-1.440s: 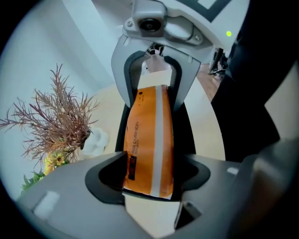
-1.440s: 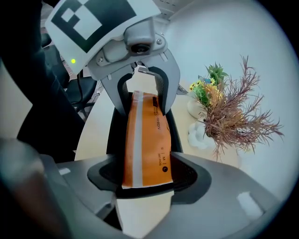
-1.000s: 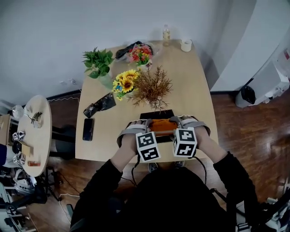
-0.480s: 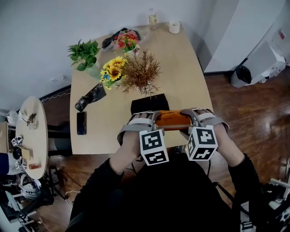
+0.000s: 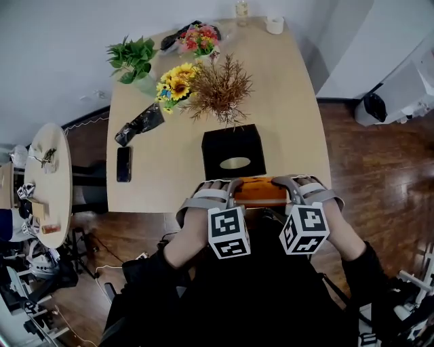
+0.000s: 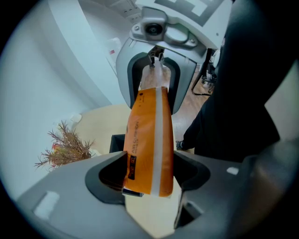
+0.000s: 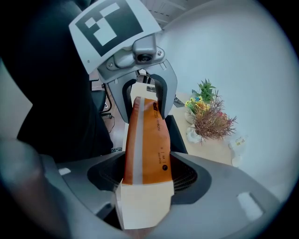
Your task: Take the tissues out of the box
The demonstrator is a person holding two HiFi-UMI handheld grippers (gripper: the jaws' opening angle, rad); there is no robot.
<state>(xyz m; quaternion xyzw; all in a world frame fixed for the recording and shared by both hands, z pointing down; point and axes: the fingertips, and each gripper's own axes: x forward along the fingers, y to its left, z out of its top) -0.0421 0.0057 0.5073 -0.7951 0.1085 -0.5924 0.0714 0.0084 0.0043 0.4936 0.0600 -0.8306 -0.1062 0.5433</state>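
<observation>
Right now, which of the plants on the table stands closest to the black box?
The dry brown bush, directly behind the black box. The sunflowers, the green leafy plant and the pink bouquet all stand farther back.

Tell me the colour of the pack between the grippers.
The pack is orange with a pale stripe; left gripper view.

Tabletop [image 5: 291,101]: light wood. Far edge, toward the right corner: small bottle [image 5: 241,10] and white cup [image 5: 274,25], with a pink-and-red bouquet [image 5: 199,37] just left of them. Far left corner: green leafy plant [image 5: 132,55]. Sunflowers [image 5: 175,83] and dried brown spray [image 5: 218,87] stand touching. Left edge: crinkled black packet [image 5: 140,124], with a dark phone [image 5: 123,165] lying flat nearer. Off the table: round side table [image 5: 51,196] at left, dark bin [image 5: 375,107] on the wooden floor [image 5: 380,162] at right.
</observation>
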